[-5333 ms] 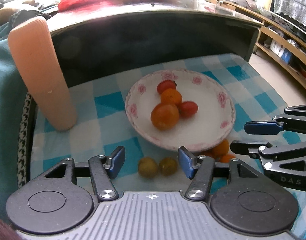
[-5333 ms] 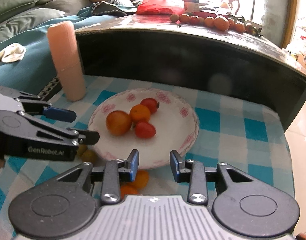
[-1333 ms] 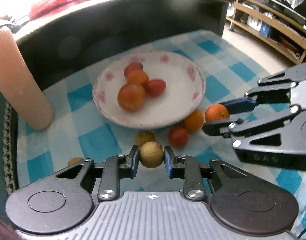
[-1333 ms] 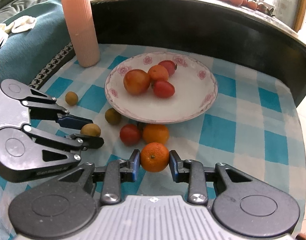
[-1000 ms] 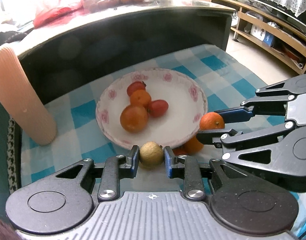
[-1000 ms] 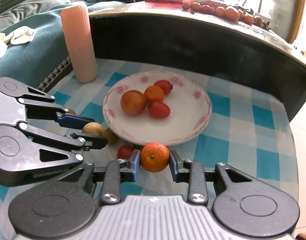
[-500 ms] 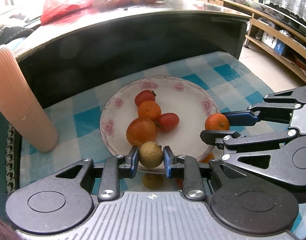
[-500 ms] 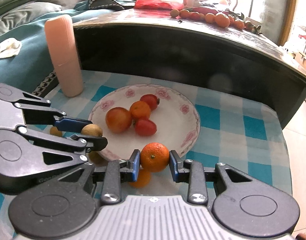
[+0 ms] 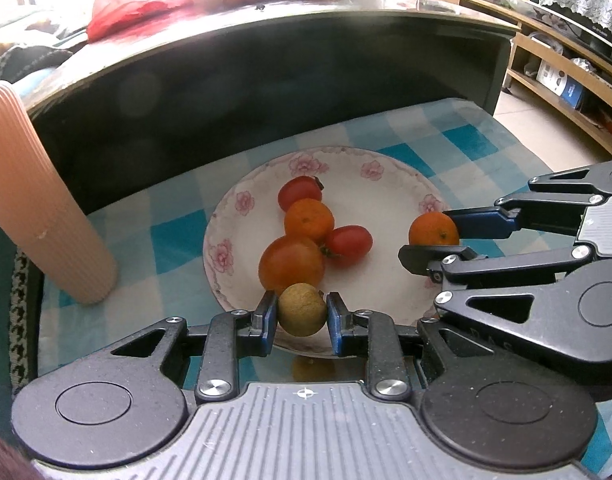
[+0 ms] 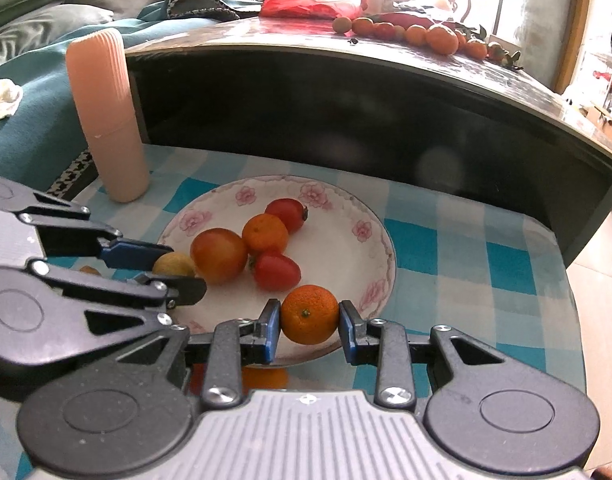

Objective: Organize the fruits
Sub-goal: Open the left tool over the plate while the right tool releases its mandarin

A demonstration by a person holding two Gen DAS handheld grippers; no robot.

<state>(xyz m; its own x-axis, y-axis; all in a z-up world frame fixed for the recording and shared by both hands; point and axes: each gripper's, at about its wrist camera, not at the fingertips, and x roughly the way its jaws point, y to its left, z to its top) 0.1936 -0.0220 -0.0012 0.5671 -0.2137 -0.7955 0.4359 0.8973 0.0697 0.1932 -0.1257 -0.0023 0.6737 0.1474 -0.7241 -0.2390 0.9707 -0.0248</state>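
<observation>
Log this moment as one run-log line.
left tool: shut on longan | right tool: shut on orange | both over plate near rim | four fruits on plate | release pending

Bright daylight from behind, blown-out glare on the far tabletop (image 10: 446, 64), strong fisheye bending at edges

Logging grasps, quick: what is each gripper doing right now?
Left gripper: shut on the yellow-green fruit.
Right gripper: shut on the orange.
</observation>
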